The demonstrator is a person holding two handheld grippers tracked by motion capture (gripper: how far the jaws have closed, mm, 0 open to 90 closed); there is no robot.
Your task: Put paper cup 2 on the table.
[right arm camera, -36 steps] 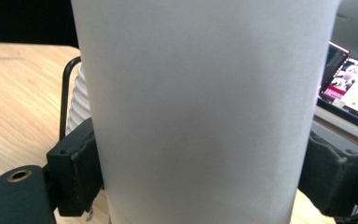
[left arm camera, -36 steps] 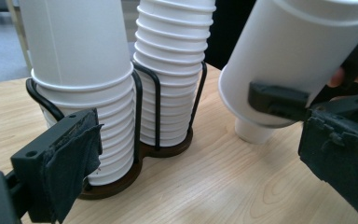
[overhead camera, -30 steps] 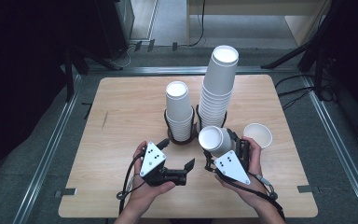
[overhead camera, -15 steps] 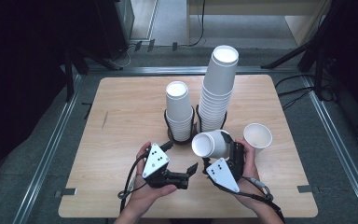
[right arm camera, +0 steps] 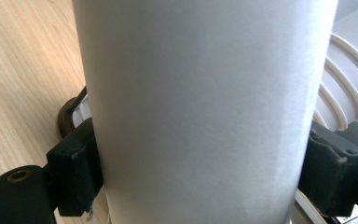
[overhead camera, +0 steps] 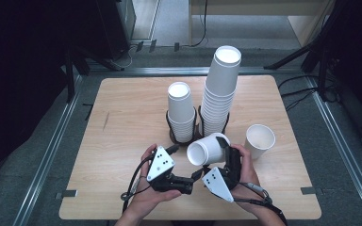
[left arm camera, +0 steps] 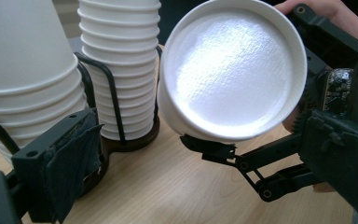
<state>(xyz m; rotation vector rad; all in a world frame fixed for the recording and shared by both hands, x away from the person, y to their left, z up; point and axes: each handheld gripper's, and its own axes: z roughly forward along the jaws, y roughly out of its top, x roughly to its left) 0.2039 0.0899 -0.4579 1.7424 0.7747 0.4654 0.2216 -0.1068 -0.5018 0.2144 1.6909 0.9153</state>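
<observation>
Since tipping further, held cup (overhead camera: pixel 207 149) faces left.

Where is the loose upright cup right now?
In the high view the upright cup stands alone on the table's right side, right of the tall stack, beyond the right hand.

Just beyond your right claw (overhead camera: pixel 219 150), a dark wire holder (overhead camera: pixel 169 123) carries two stacks of white cups: a short stack (overhead camera: pixel 181 110) and, beside it, a tall stack (overhead camera: pixel 220 89). To that claw's right, a lone cup (overhead camera: pixel 259 140) stands upright on the wooden tabletop (overhead camera: pixel 122 108). Farther off, cables (overhead camera: pixel 297 82) cross the grey floor (overhead camera: pixel 179 56).
</observation>
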